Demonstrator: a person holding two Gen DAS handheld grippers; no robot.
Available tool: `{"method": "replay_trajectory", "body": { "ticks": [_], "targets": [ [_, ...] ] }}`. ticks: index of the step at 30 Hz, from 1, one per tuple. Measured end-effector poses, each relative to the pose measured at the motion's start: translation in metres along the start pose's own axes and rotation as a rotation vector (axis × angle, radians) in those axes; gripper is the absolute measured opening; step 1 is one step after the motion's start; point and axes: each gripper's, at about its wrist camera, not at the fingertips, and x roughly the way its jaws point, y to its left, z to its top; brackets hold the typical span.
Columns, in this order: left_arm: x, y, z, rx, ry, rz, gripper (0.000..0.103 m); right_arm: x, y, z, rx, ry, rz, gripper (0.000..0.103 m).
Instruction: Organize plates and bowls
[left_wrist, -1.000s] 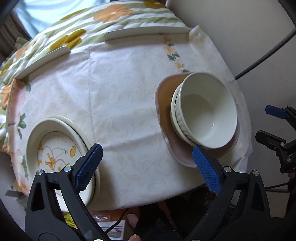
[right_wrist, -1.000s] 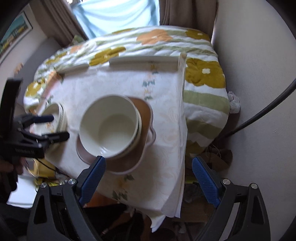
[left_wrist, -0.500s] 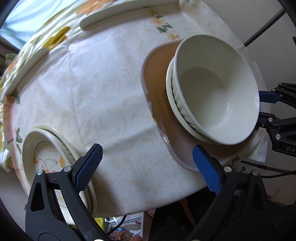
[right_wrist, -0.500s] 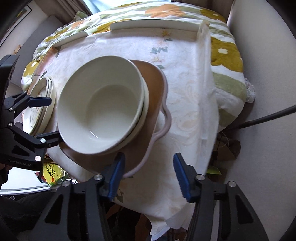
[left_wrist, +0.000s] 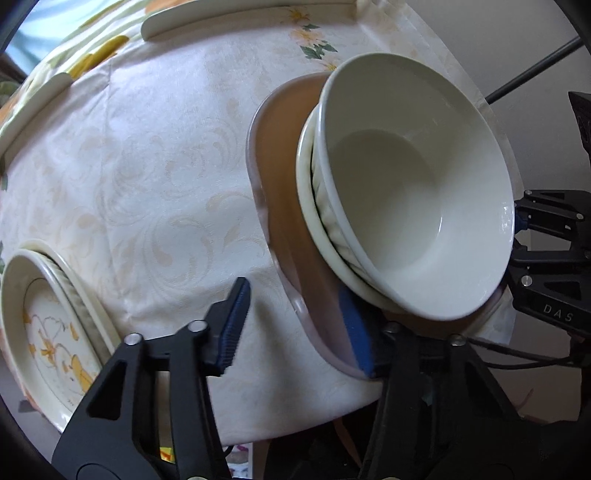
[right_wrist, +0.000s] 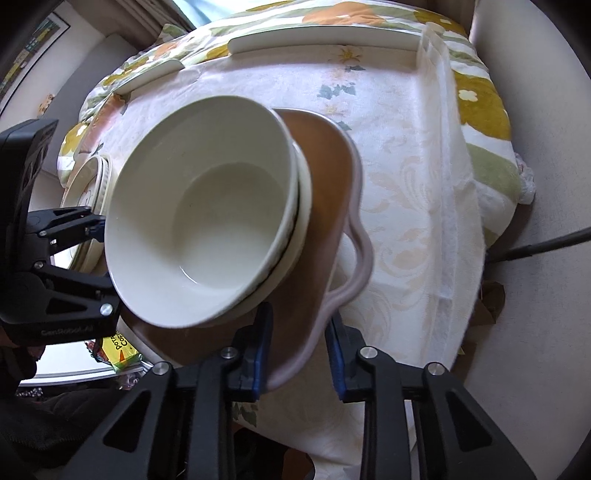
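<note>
Patterned plates (left_wrist: 55, 332): stacked at 8 o'clock in the left wrist view, on the cloth-covered tabletop (left_wrist: 155, 177) — well apart from the tray.
Left tool (left_wrist: 295, 325): fingers apart, straddling the tray's near rim; one pad on the tray's inner face, the other over the cloth.
Brown tray (right_wrist: 325, 184): centre, carrying two nested white bowls (right_wrist: 199, 218).
Right tool (right_wrist: 299, 347): fingers close together on the tray's pale rim at 6 o'clock — whether both pads touch it cannot be told.

Glossy ceramic bowl (left_wrist: 413, 192); matt woven tablecloth (left_wrist: 147, 166).
</note>
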Motion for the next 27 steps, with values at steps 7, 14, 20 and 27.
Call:
{"method": "replay_trajectory", "body": {
  "ticks": [7,14,20,27],
  "targets": [
    [0.002,-0.024,-0.003,0.074,-0.062,0.023,0.014,0.009,0.01,-0.002,-0.033,-0.027,-0.021,0.019],
    [-0.01,-0.029,-0.011,0.105,-0.156,0.067,0.014,0.004,0.015,-0.007,-0.066,-0.089,-0.053,0.019],
    [-0.033,-0.028,-0.023,0.074,-0.214,0.09,0.014,-0.009,0.022,-0.002,-0.107,-0.126,-0.06,0.019],
    [-0.087,-0.01,-0.053,0.025,-0.275,0.132,0.014,-0.035,0.061,0.012,-0.182,-0.159,-0.046,0.019]
  ]
}}
